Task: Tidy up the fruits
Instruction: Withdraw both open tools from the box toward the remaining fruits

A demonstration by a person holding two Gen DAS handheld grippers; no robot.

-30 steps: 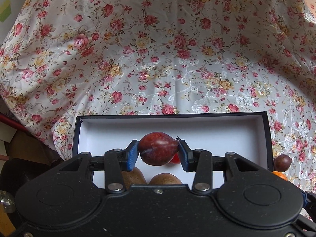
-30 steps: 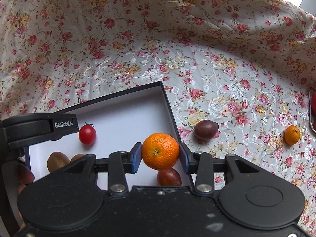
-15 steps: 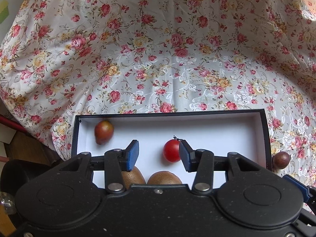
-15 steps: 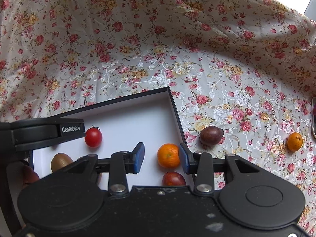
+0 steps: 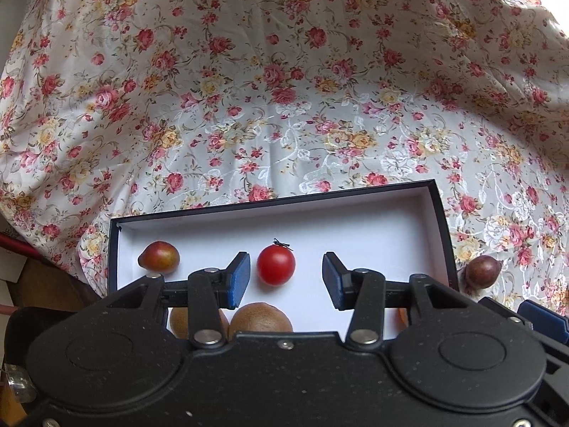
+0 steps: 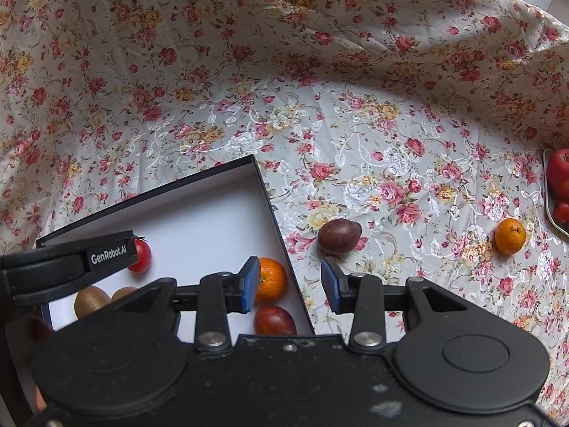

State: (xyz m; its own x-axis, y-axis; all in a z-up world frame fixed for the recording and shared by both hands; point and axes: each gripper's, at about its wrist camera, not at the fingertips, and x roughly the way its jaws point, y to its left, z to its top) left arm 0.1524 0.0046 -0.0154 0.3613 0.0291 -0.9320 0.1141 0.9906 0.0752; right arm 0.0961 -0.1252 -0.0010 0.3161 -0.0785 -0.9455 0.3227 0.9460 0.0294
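A black box with a white inside (image 5: 277,203) holds a reddish plum (image 5: 158,257) at its left end, a cherry tomato (image 5: 276,264) and two kiwis (image 5: 261,318). My left gripper (image 5: 286,272) hangs open above the box, nothing between its pads, with the tomato below the gap. My right gripper (image 6: 290,281) is open too, over the right wall of the box (image 6: 275,220). By its left finger, an orange (image 6: 272,279) and a red plum (image 6: 274,320) lie in the box. A dark purple plum (image 6: 339,236) and a small orange (image 6: 510,236) rest on the cloth.
A floral cloth (image 6: 355,106) covers the table and rises behind it. At the right edge a tray (image 6: 547,210) holds red fruit (image 6: 560,174). The left gripper's body (image 6: 71,267) reaches over the box's left part. The dark plum (image 5: 482,270) lies just outside the box's right wall.
The left gripper let go of the reddish plum, and the right gripper let go of the orange. Both fruits now lie in the box. Both grippers drifted right and slightly up.
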